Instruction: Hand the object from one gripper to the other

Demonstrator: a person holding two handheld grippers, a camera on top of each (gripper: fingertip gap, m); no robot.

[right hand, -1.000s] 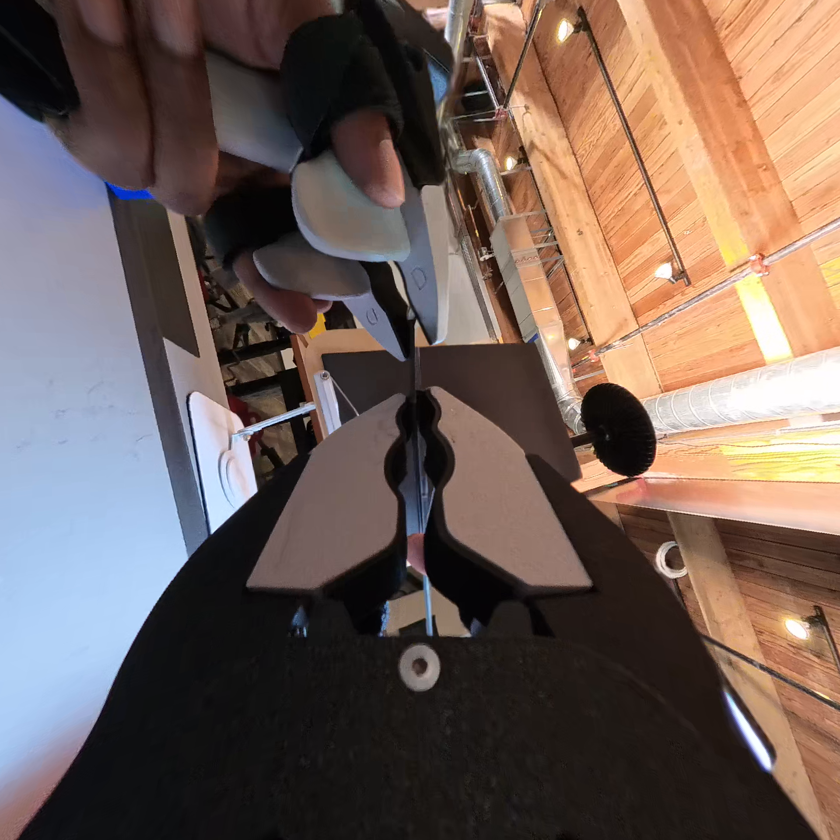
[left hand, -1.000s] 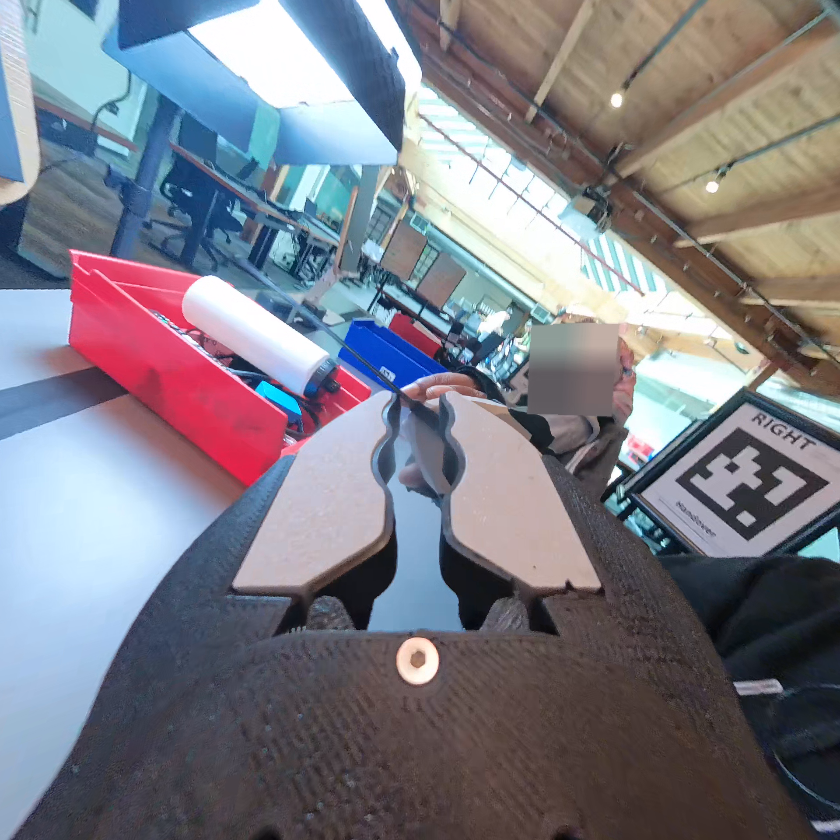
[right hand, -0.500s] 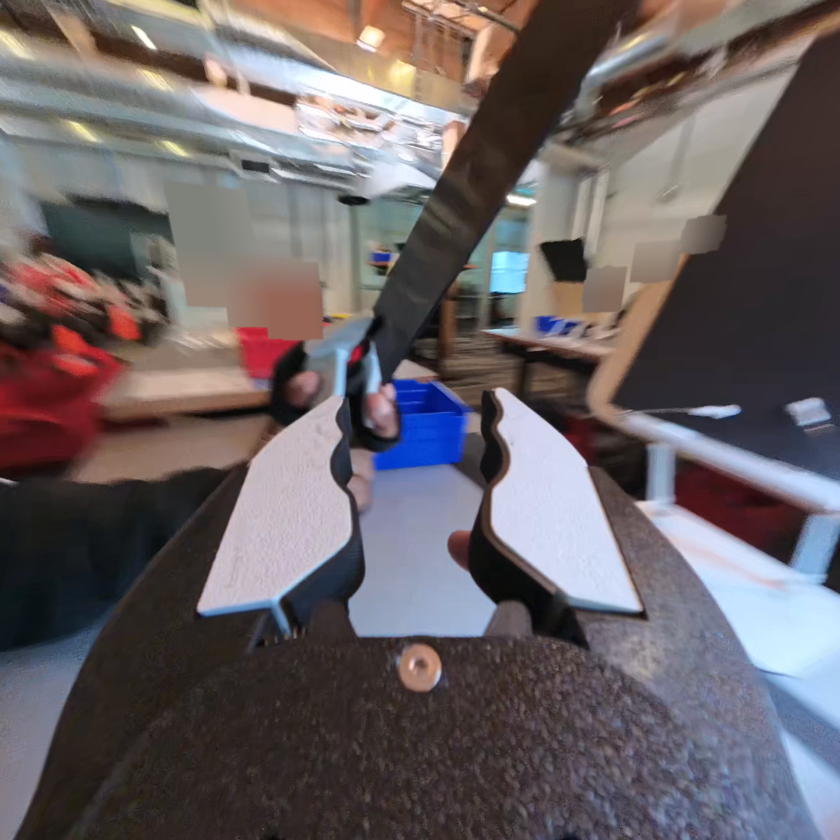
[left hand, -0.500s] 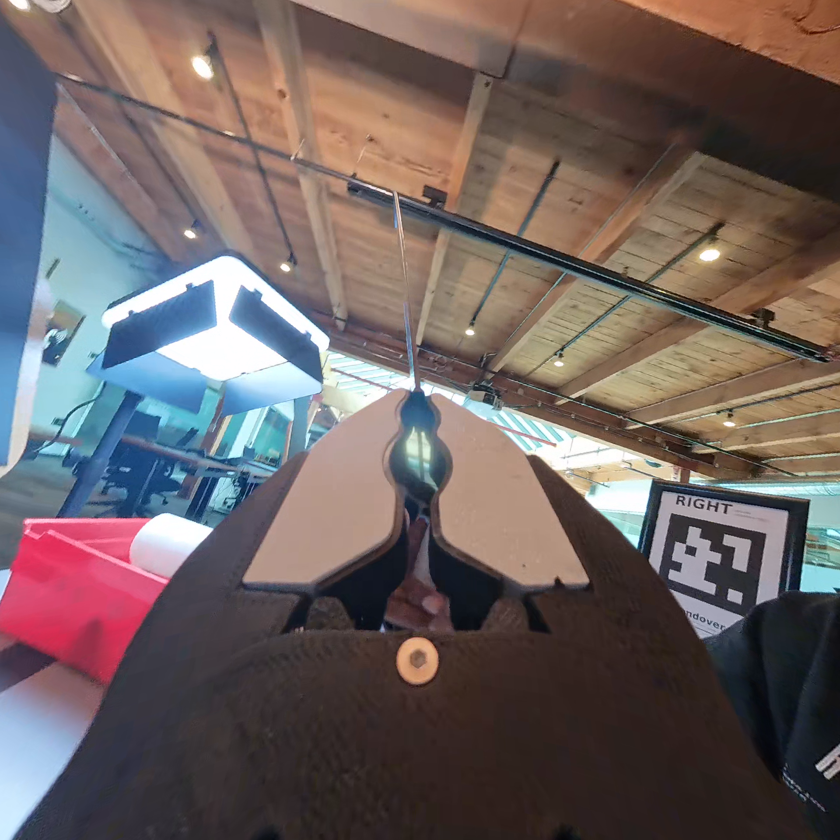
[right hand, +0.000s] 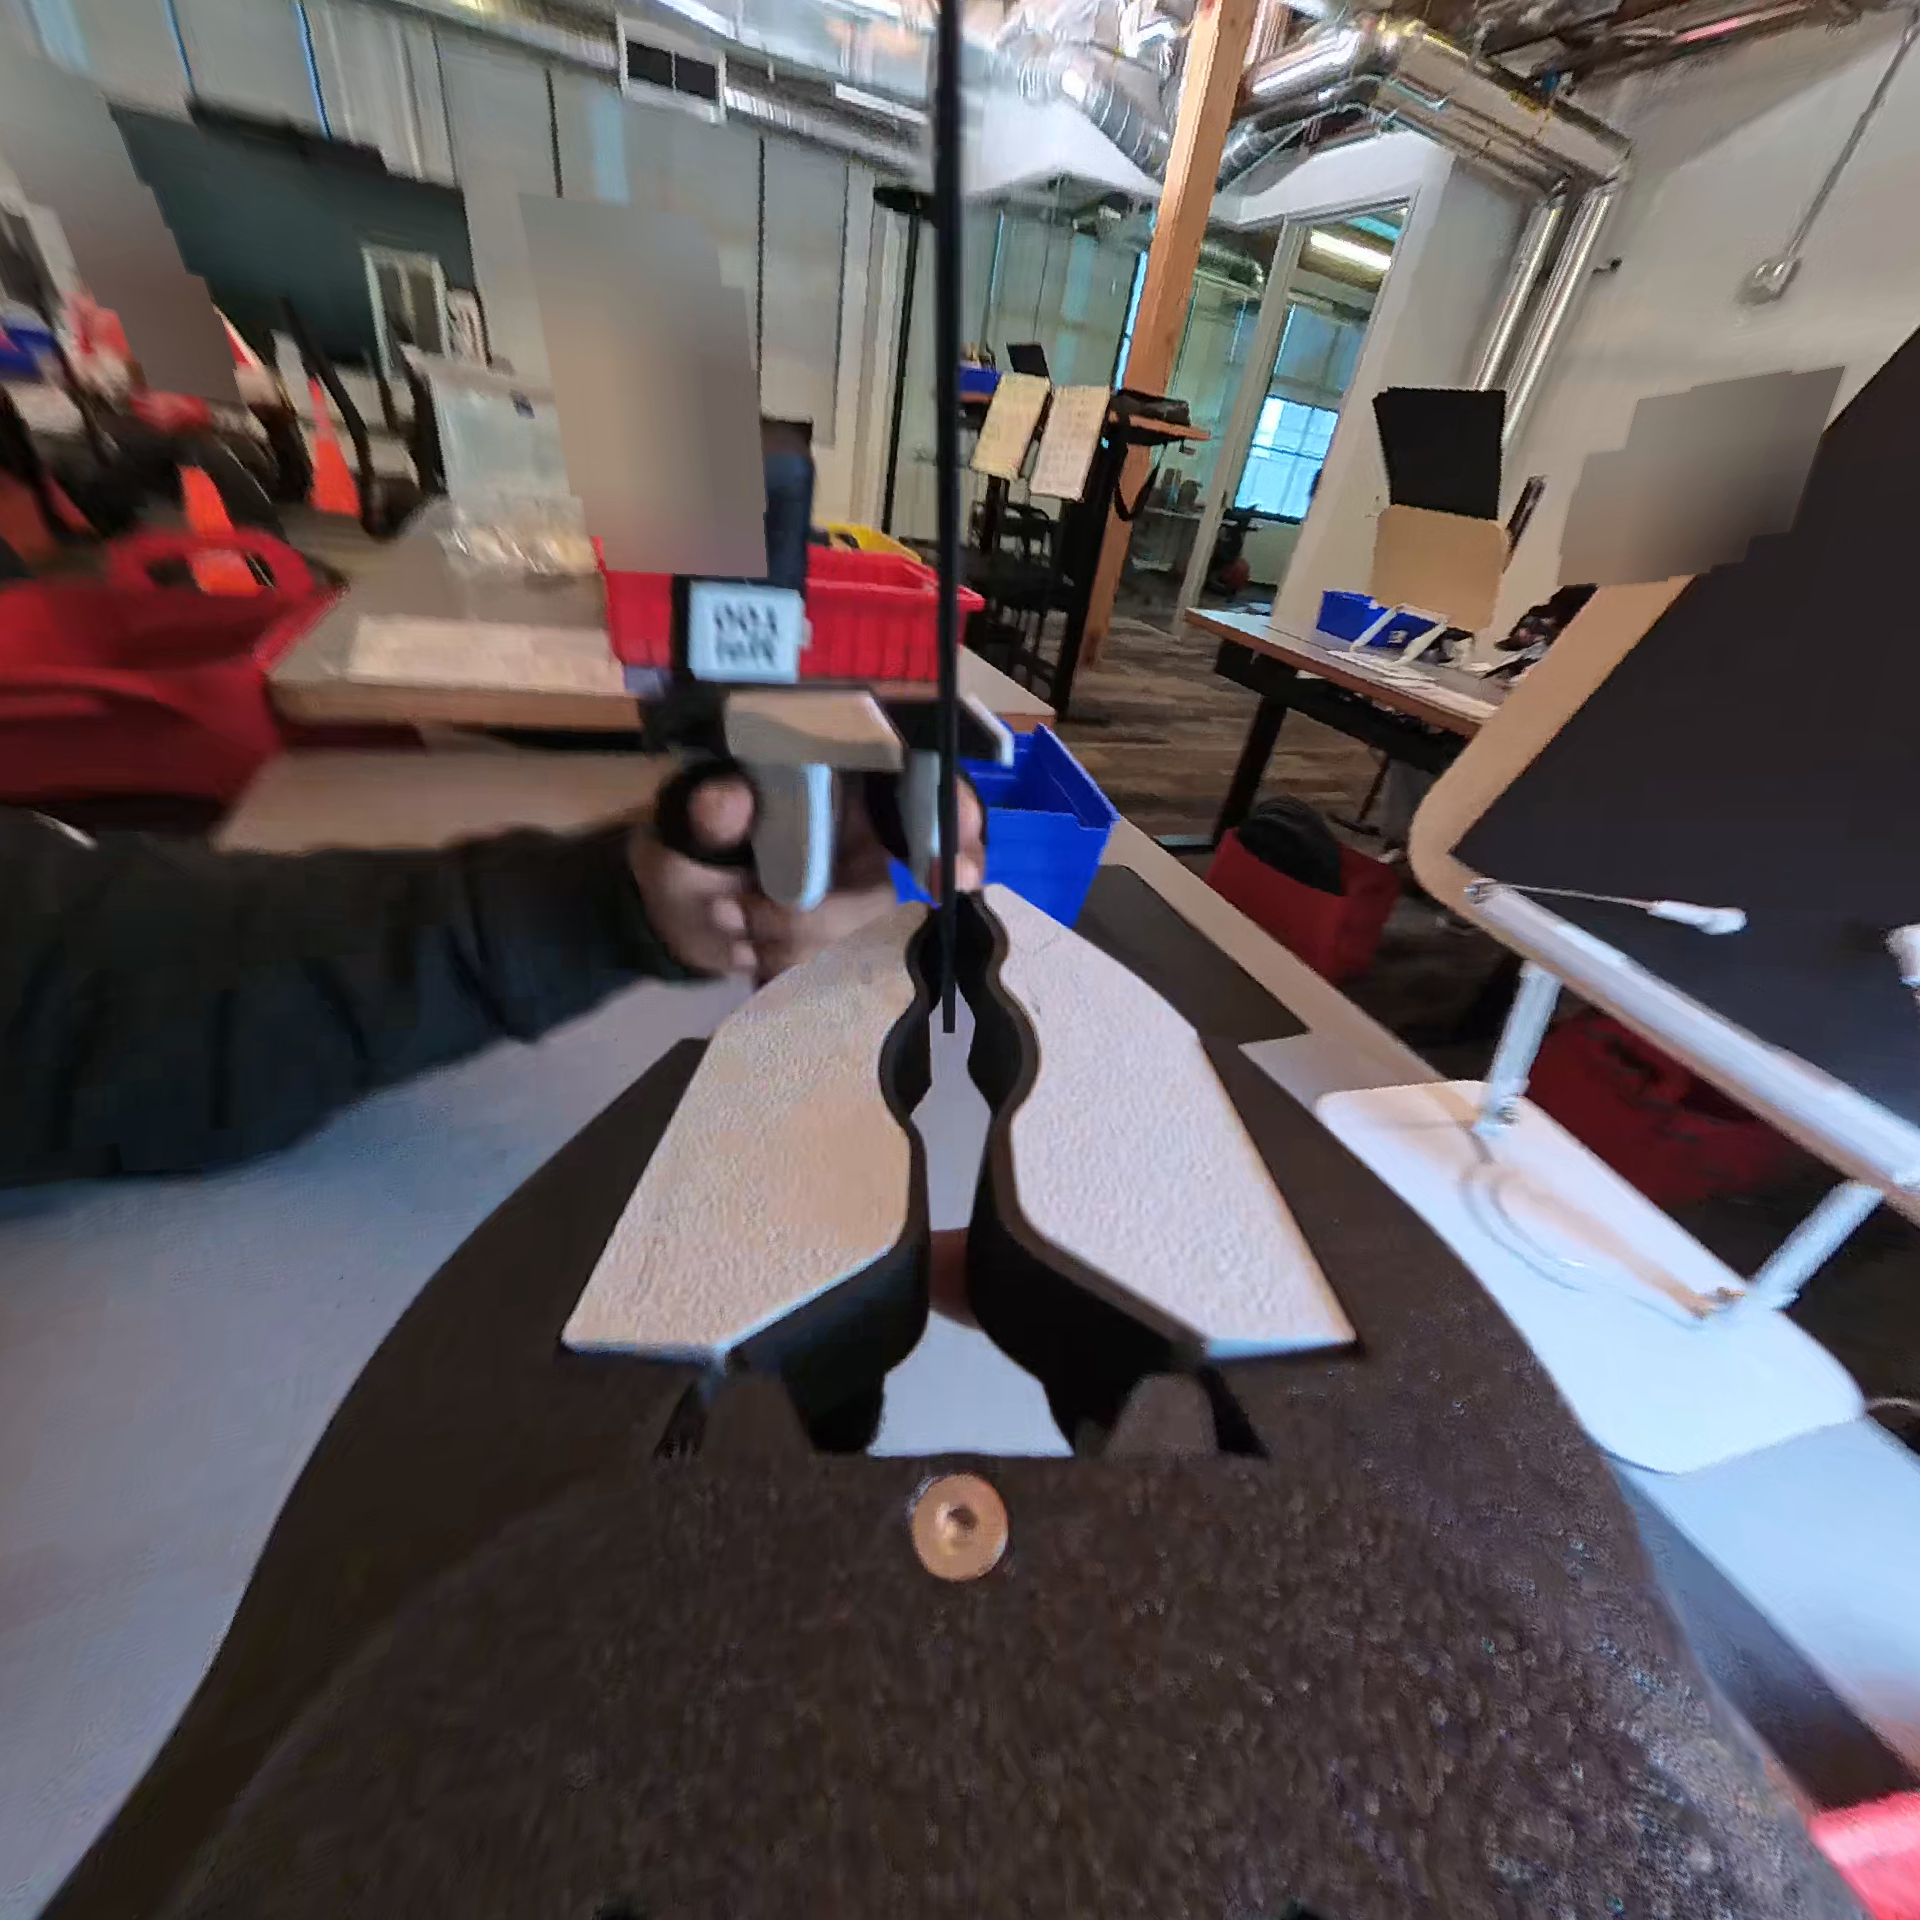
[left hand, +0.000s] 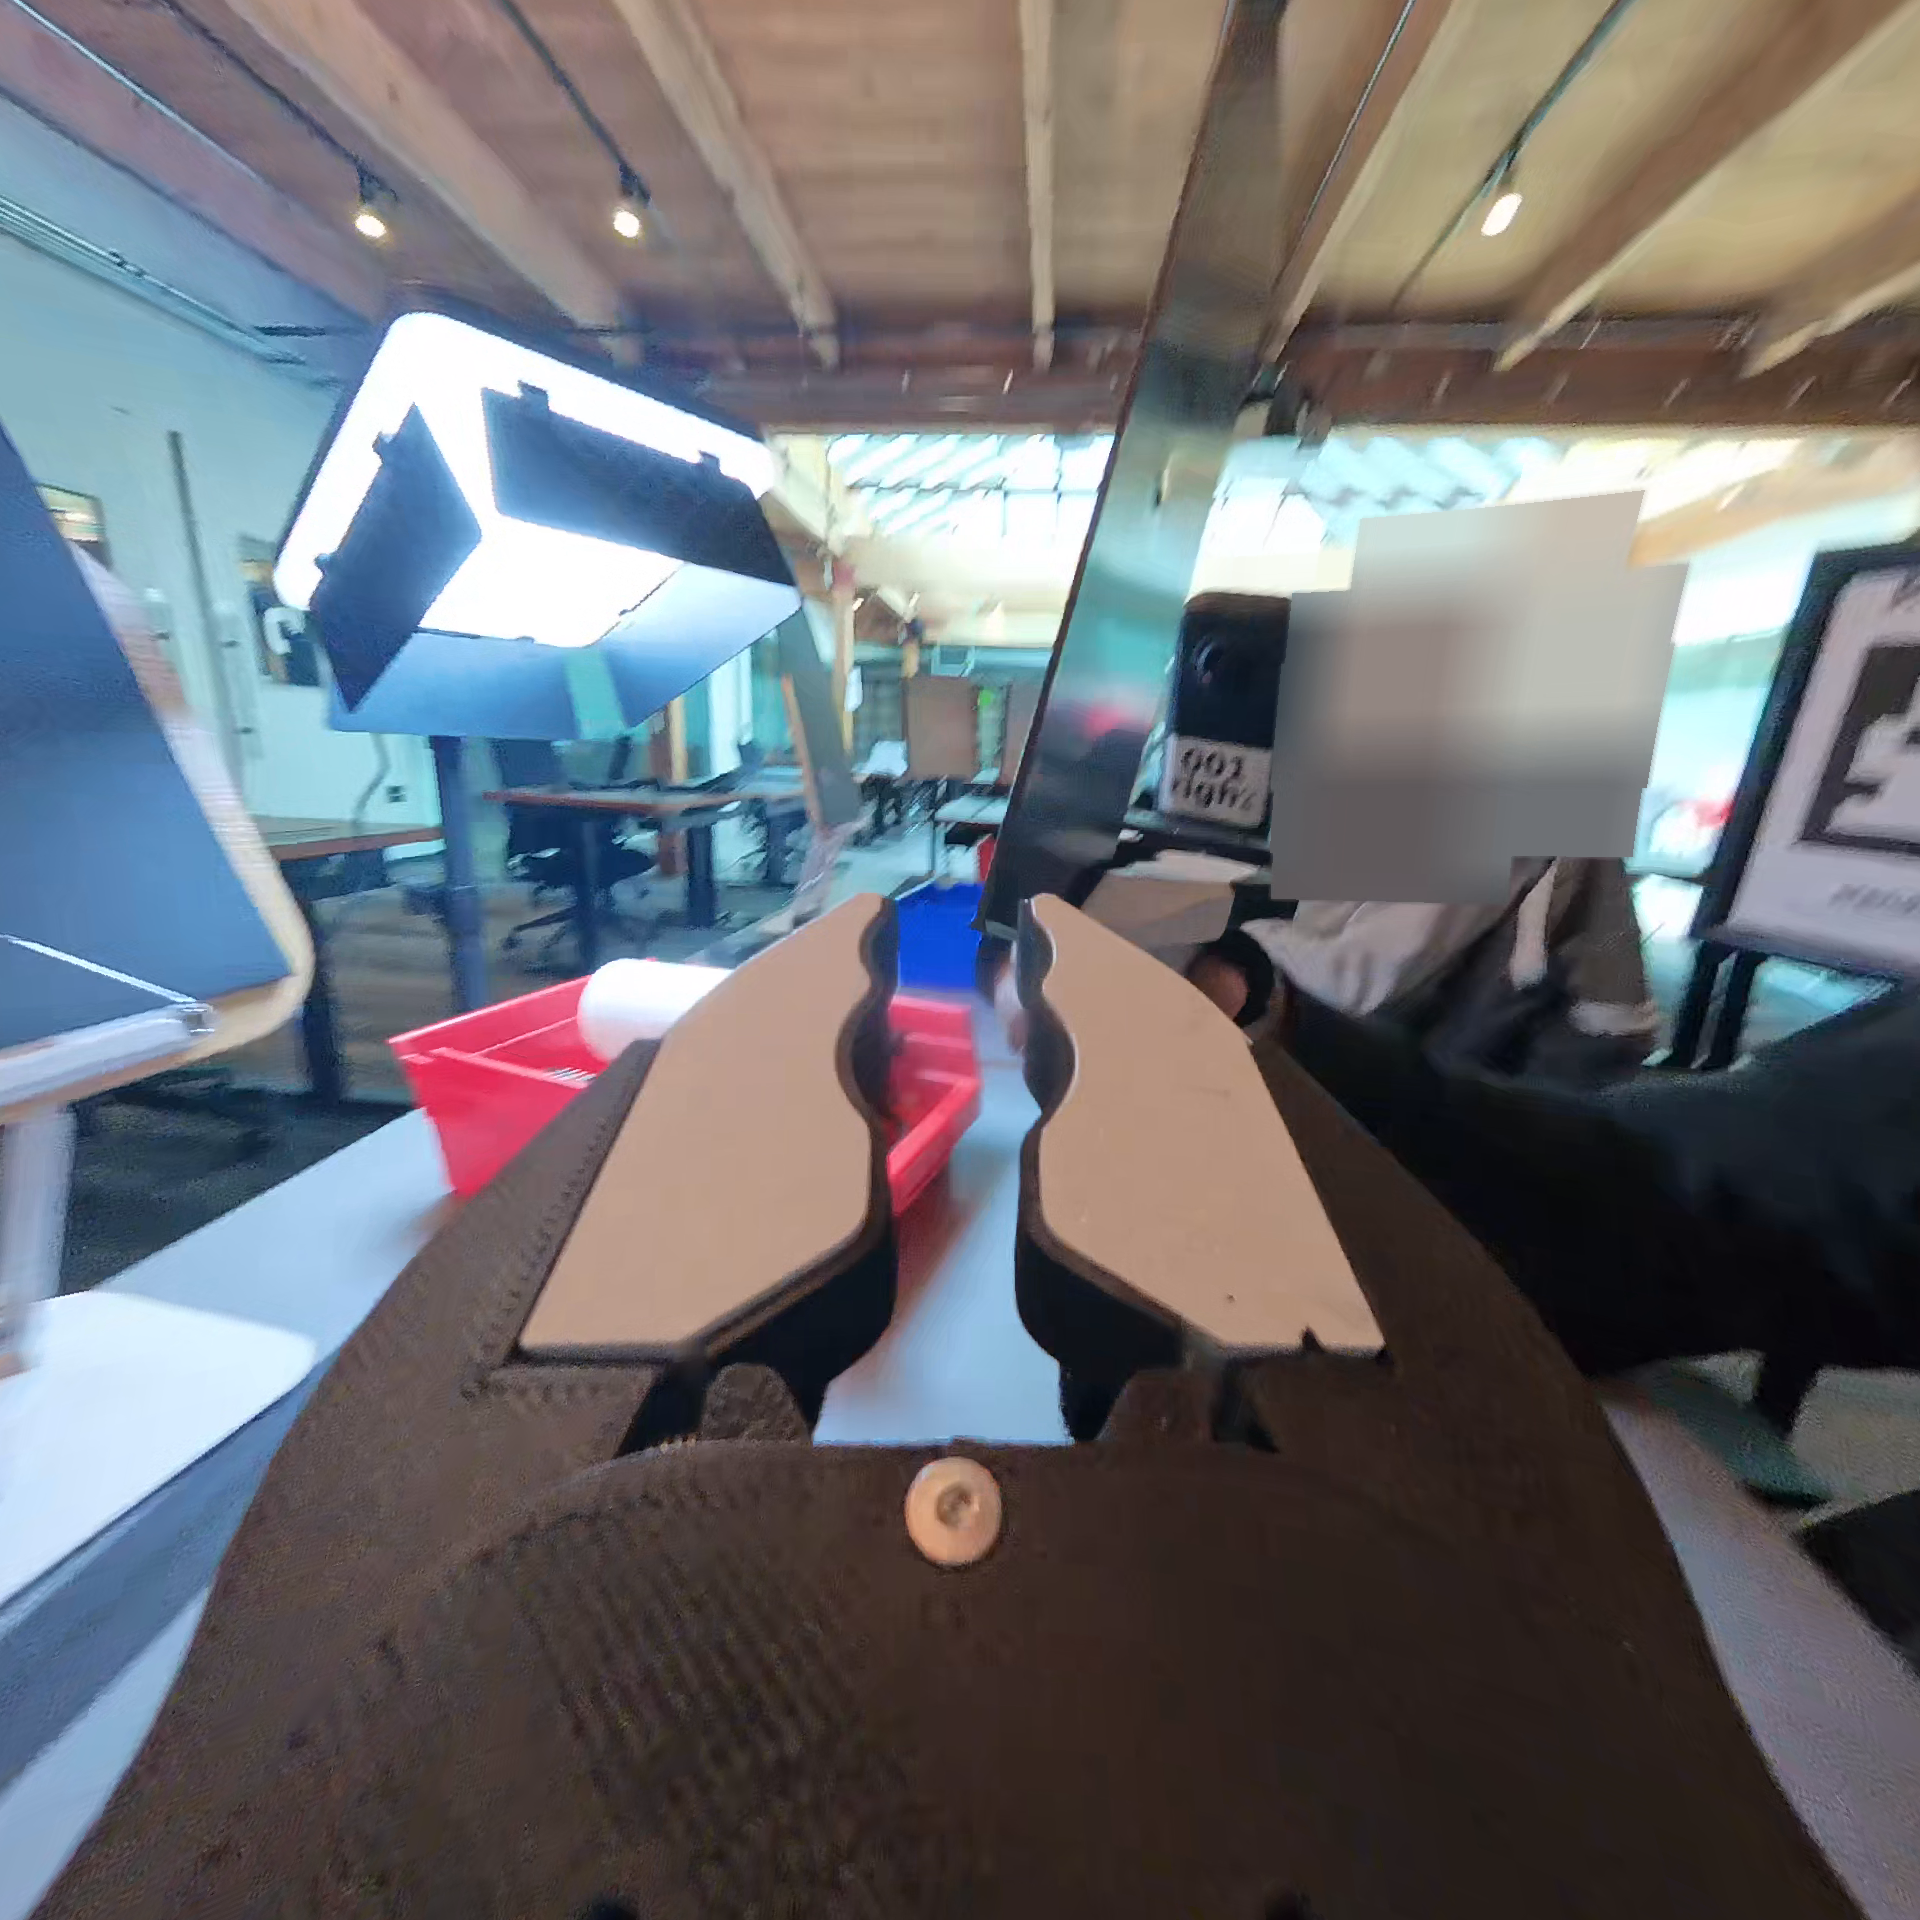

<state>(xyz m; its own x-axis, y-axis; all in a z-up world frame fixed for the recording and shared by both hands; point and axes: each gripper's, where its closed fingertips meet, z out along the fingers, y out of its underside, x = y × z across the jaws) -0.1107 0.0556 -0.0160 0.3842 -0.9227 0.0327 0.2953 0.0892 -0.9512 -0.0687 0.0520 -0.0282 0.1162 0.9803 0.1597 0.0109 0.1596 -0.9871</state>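
Observation:
The object is a long, thin, flat black strip (right hand: 948, 416). My right gripper (right hand: 951, 914) is shut on its lower end and holds it upright, edge-on to that camera. In the left wrist view the strip (left hand: 1132, 468) shows its broad side and rises from just beyond my fingertips to the top edge. My left gripper (left hand: 951, 925) is open and empty, with a clear gap between its jaws. It also shows in the right wrist view (right hand: 857, 831), held by a gloved hand (right hand: 707, 894) just behind the strip.
A red bin (left hand: 488, 1081) holding a white cylinder (left hand: 634, 1003) sits on the grey table (right hand: 208, 1351), with a blue bin (right hand: 1039, 821) behind. A white stand base (right hand: 1558, 1278) with a tilted dark board is on the right. A lit panel lamp (left hand: 540, 551) stands at the left. The grippers' ends are close to 5 cm from one another.
Half a second ago the left gripper was shut on the strip and the right was open. Now the right is shut on it, the left has opened, and both have tilted level.

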